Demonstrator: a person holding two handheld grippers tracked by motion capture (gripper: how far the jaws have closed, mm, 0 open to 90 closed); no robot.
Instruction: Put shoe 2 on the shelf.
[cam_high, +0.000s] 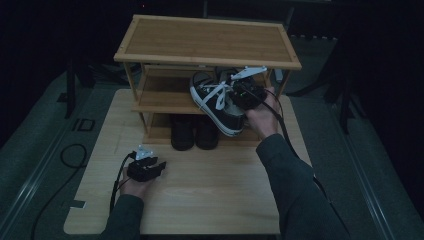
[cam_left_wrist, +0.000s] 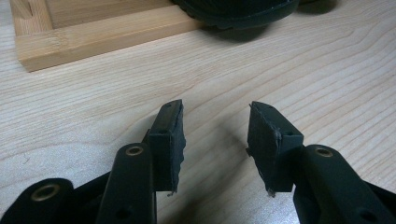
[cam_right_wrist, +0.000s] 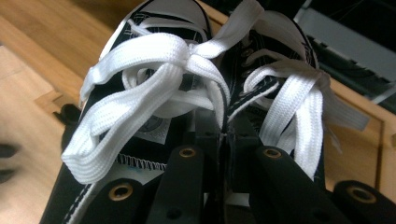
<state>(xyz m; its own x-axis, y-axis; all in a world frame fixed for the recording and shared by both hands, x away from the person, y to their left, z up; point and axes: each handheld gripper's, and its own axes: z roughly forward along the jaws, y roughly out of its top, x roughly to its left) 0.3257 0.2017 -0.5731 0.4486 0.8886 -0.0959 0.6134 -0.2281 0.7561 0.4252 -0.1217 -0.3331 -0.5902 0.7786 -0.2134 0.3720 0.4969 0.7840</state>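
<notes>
A pair of black sneakers (cam_high: 216, 100) with white laces was held by the right gripper (cam_high: 243, 94), its jaws pinched tight on the two inner collars, at the middle tier of the shoe rack (cam_high: 207, 40), toward one o'clock on the table (cam_high: 210, 195). The left gripper (cam_high: 150, 167) rested at seven o'clock, jaws half apart and nothing held between them.

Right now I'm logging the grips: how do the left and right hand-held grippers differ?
The left hand-held gripper has its jaws apart with nothing between them; the right hand-held gripper is shut on the black-and-white sneakers. The left sits low over the table; the right is raised at the wooden rack. Both have black jaws.
</notes>
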